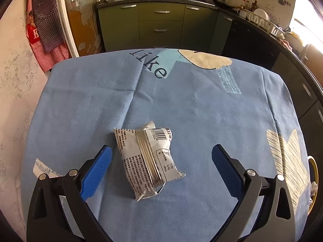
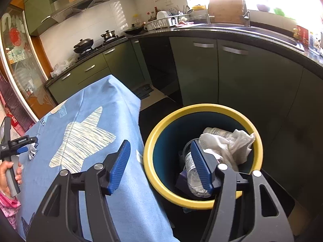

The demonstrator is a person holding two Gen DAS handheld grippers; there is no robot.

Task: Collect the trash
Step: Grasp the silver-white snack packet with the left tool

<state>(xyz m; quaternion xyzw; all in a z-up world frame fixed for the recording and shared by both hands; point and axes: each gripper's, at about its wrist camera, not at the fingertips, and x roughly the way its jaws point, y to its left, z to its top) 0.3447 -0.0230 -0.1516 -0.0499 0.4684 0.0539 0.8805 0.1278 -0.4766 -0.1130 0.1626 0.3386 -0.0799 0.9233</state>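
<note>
One crumpled wrapper (image 1: 146, 159) lies on the blue tablecloth (image 1: 201, 111) between the left gripper (image 1: 161, 155)'s spread jaws, awaiting the pinch; right gripper (image 2: 159, 159), empty and apart, hovers with the bin (image 2: 201, 157) at three o'clock.

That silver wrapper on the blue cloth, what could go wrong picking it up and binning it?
1. The silver wrapper lies flat and crinkled between the open left gripper; the pads may slide over it or pinch the blue tablecloth as well.
2. The yellow-rimmed bin stands off the table's edge on the right, so a loose grip might drop the wrapper on the floor.
3. The bin already holds a plastic bottle and crumpled tissue, so light trash might perch on top.
</note>
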